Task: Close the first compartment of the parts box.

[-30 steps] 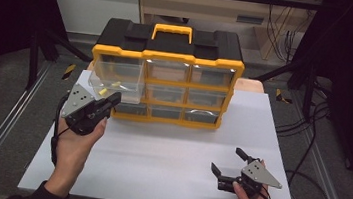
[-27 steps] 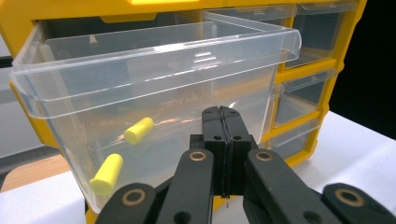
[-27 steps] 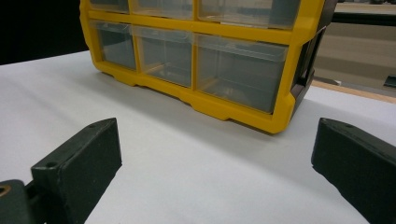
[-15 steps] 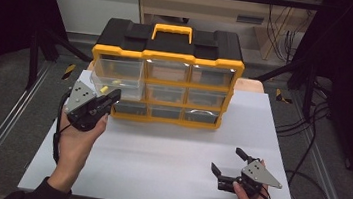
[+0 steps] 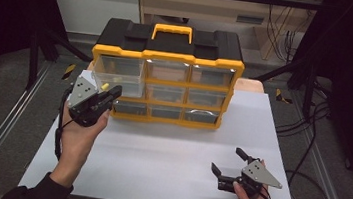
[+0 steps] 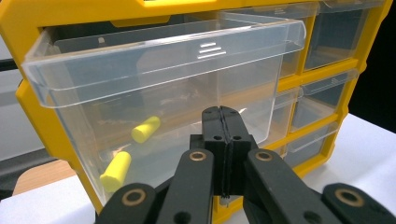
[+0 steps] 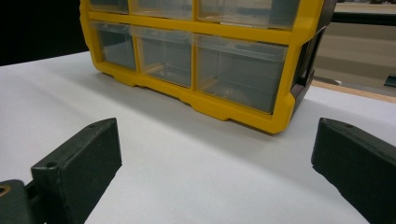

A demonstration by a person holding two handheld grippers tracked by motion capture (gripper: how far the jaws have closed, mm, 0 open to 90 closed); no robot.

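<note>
My left gripper at an open drawer of a yellow organizer.

Its jaws are pressed together, empty, tips just before the clear front of the pulled-out top-left drawer, which holds two yellow cylinders. My right gripper rests on the white table, jaws spread wide, well apart from the organizer.

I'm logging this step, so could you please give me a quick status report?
Left gripper shut, at the open drawer. Right gripper open, low over the table. Two yellow pieces in the drawer. Nothing in the way.
</note>
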